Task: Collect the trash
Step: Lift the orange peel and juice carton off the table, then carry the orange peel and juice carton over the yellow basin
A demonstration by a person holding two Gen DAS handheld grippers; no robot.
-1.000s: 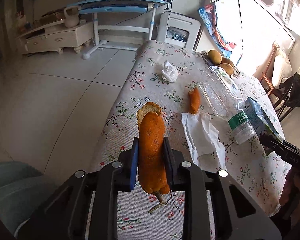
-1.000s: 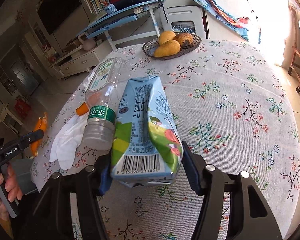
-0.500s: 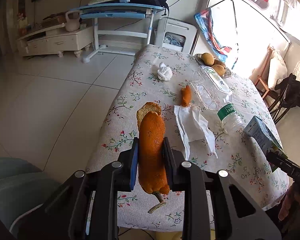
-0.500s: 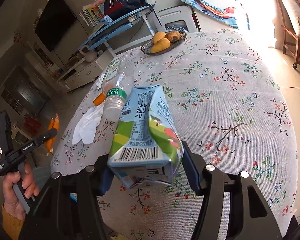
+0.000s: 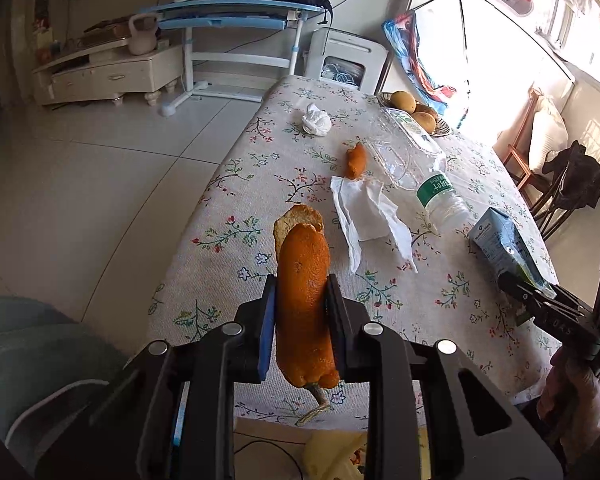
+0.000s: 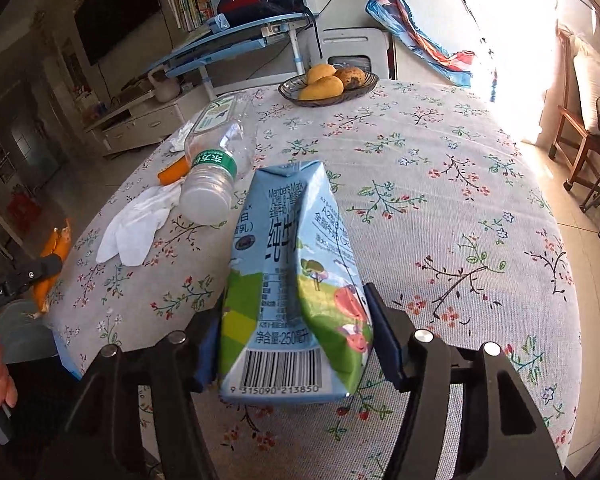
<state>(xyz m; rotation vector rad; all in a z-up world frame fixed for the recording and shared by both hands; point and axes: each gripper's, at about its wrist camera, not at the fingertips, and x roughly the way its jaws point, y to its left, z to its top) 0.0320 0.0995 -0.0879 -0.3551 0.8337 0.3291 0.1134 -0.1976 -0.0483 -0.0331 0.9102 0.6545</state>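
Left claw [image 5: 302, 316] pinches a long orange peel [image 5: 303, 304] upright over the near edge of the flowered surface [image 5: 236, 216]. Right claw [image 6: 296, 344] grips a crumpled milk carton [image 6: 296, 280] above that surface. Tissue [image 5: 366, 216], an empty plastic bottle [image 5: 412, 160] and another peel piece [image 5: 356, 160] lie on it.

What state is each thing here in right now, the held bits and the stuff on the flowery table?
Left gripper: shut on long orange peel.
Right gripper: shut on crumpled blue milk carton.
Clear plastic bottle: lying down, capped.
White paper napkin: lying flat, rumpled.
White tissue ball: crumpled.
Small orange peel: lying loose.
Fruit bowl: holding fruit.
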